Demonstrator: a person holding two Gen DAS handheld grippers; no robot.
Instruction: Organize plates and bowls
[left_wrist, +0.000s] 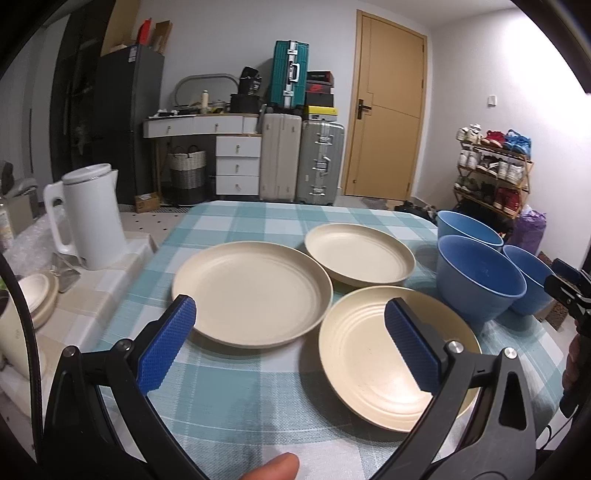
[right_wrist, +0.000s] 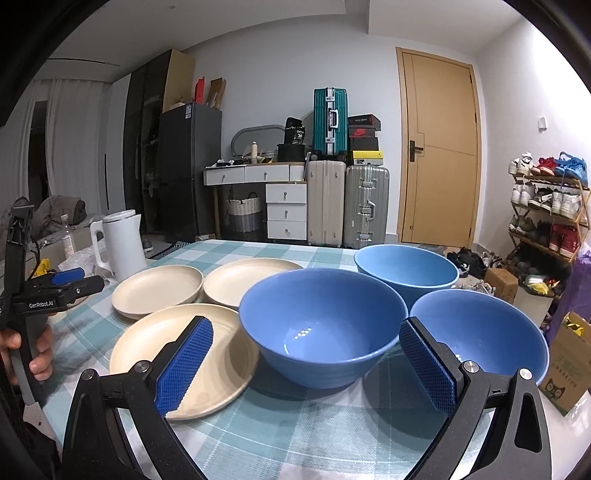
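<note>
Three cream plates lie on the checked tablecloth: a large one (left_wrist: 251, 291), a far one (left_wrist: 360, 254) and a near ridged one (left_wrist: 373, 354). Three blue bowls stand to their right: a middle one (right_wrist: 321, 325), a far one (right_wrist: 406, 269) and a right one (right_wrist: 484, 328). My left gripper (left_wrist: 290, 317) is open and empty, hovering before the large and near plates. My right gripper (right_wrist: 306, 343) is open and empty, its jaws either side of the middle bowl's near wall, apart from it. The near plate also shows in the right wrist view (right_wrist: 177, 354).
A white kettle (left_wrist: 90, 218) stands on a side surface left of the table. A cream lidded container (left_wrist: 37, 295) sits near it. A cardboard box (right_wrist: 569, 362) stands by the table's right edge. Suitcases, drawers, a door and a shoe rack are behind.
</note>
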